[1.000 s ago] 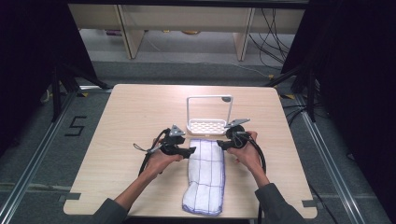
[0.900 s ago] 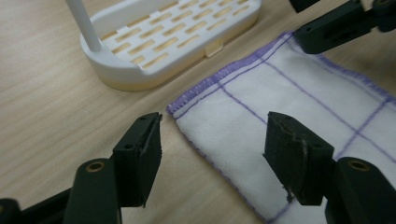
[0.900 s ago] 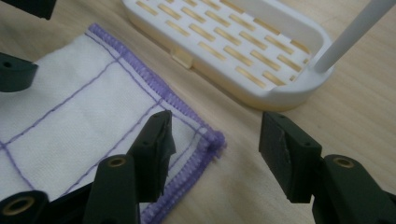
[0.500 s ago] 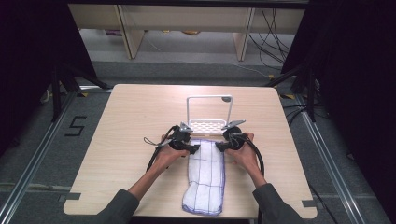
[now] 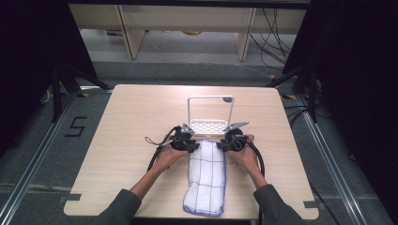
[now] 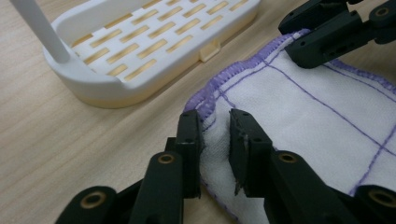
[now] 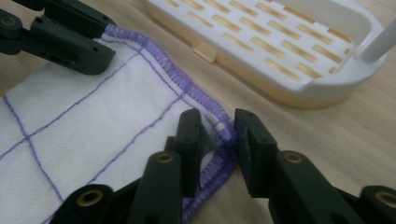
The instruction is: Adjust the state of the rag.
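Cloth (image 5: 206, 177) far corners pinched by left tool (image 6: 215, 140), right tool (image 7: 218, 135); white rack (image 5: 210, 126) just beyond.

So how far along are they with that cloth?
Early on. The white cloth with purple stitching lies folded lengthwise on the table. The left gripper and right gripper have just been closing on its two far corners. Lifting it, probably onto the white rack, remains.

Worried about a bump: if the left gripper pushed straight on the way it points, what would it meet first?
Probably the right gripper, across the cloth corner that the left gripper is pinching; the white rack lies off to one side. Depth is unclear.
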The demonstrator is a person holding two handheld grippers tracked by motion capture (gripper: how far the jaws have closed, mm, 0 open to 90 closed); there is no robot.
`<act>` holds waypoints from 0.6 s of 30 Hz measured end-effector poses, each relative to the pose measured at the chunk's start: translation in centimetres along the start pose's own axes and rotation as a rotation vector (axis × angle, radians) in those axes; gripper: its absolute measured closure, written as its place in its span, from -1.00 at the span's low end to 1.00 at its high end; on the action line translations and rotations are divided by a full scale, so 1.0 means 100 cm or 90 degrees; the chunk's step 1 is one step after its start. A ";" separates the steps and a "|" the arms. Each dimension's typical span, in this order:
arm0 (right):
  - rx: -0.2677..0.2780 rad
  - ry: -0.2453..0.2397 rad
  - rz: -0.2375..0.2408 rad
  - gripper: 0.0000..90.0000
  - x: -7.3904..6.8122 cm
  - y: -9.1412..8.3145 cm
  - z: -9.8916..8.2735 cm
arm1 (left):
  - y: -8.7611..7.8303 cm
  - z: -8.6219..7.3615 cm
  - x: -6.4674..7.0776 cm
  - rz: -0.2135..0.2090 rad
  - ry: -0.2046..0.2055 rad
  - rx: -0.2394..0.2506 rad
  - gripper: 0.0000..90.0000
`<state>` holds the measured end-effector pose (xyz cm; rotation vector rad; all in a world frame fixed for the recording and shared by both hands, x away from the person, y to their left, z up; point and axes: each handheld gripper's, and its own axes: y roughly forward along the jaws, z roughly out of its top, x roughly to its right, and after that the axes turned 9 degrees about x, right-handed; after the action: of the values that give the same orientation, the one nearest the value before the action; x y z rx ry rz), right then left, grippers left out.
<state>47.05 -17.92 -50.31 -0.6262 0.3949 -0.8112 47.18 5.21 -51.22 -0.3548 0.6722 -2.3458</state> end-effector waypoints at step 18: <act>0.082 -0.051 0.002 0.92 -0.011 -0.033 0.019 | -0.032 0.020 0.006 -0.001 0.020 0.058 0.79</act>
<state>45.56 -18.14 -46.66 -0.5359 0.2688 -0.7996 45.85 6.14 -47.75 -0.2786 0.5770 -2.3795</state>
